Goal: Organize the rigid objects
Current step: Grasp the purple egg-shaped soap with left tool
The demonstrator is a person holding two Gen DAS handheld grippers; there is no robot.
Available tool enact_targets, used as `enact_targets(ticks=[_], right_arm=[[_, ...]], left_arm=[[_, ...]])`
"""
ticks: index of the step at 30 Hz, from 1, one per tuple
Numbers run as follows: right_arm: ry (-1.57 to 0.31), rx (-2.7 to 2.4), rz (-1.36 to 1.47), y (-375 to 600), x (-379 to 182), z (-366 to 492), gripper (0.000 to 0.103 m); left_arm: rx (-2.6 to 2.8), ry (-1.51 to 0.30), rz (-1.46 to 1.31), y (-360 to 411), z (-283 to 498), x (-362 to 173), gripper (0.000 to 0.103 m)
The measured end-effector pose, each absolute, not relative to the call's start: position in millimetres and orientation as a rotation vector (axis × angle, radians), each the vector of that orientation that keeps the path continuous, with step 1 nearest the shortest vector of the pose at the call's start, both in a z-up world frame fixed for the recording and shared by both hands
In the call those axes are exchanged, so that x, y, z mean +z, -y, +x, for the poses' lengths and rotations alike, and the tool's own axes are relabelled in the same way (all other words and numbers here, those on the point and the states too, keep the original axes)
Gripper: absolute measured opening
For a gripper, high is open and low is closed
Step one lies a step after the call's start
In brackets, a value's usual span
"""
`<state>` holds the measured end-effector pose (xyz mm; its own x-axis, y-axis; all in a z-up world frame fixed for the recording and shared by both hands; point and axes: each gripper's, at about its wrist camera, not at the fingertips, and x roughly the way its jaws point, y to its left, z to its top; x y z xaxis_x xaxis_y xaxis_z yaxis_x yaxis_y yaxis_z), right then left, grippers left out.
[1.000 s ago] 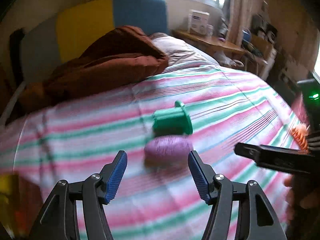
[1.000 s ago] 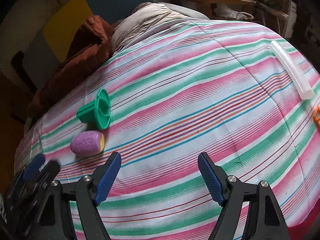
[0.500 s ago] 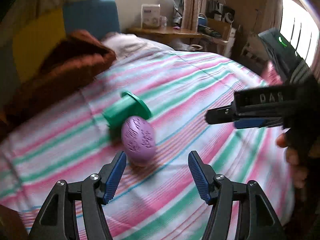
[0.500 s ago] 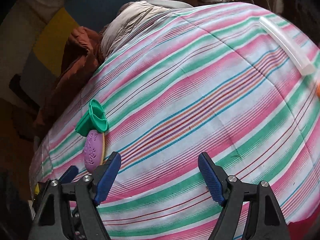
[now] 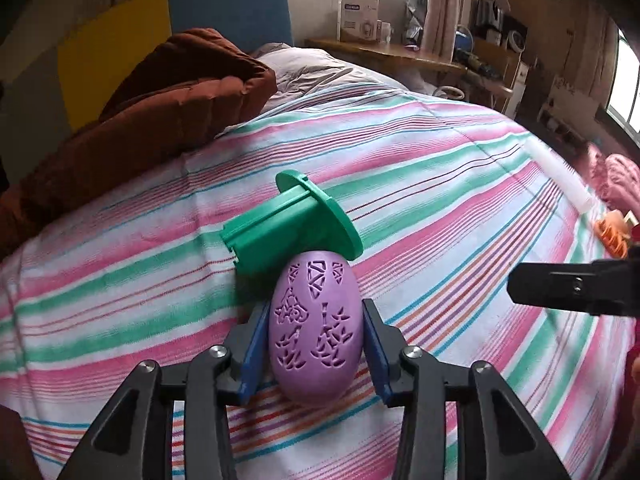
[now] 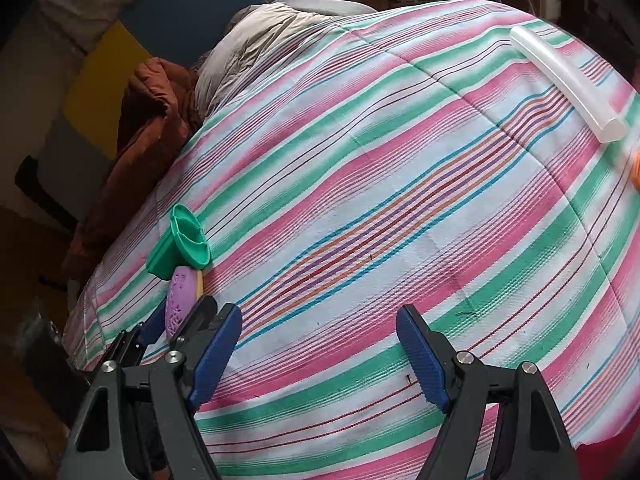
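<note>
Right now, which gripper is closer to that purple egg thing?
Left. The left gripper has just closed around the purple egg; the right gripper hangs open beside it over bare bedspread.

Orange object at right edge of left wrist view, partly behind right gripper's finger, shape unclear. Same orange object cut to sliver in right view. Purple egg half hidden behind left gripper. Green holder's near end behind egg.
</note>
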<state>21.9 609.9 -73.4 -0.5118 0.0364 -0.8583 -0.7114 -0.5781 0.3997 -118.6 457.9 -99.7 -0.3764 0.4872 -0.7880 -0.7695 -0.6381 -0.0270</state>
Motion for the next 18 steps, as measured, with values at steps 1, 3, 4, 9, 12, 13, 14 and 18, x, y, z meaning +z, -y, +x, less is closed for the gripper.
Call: enact_targets(ticks=[1,3,4,9,12,13,14,18], right_arm=[[-1.071,2.128,-1.184,-609,-74,21,0.08],[-1.07,2.131,-1.189,-609,-74,22,0.08],[-1.07,2.131,-1.189,-608,-74,22,0.08],[-1.062,2.136,-1.191,-608,-75,22,0.08],[-1.044,2.162,-1.206,-603,-76,18,0.08],[-1.039,2.173,-1.21,-601,-76,15,0.08],[-1.027,2.199,-1.216,-598,-76,13,0.08],[-0.94,2.265,-1.229,-586,-72,6,0.083]], left_arm=[[2.063,-0.434,-1.023,-454,-118,-100,0.044],[2.081,-0.437,-1.01,-444,-113,-100,0.044],[2.09,-0.441,-1.004,-439,-110,-99,0.044],[2.138,-0.416,-1.019,-407,-101,-98,0.044],[2.161,-0.374,-1.042,-382,-99,-97,0.044],[2.17,-0.357,-1.044,-372,-98,-96,0.044],[2.182,-0.346,-1.048,-364,-97,-96,0.044],[2.239,-0.309,-1.058,-334,-92,-94,0.044]])
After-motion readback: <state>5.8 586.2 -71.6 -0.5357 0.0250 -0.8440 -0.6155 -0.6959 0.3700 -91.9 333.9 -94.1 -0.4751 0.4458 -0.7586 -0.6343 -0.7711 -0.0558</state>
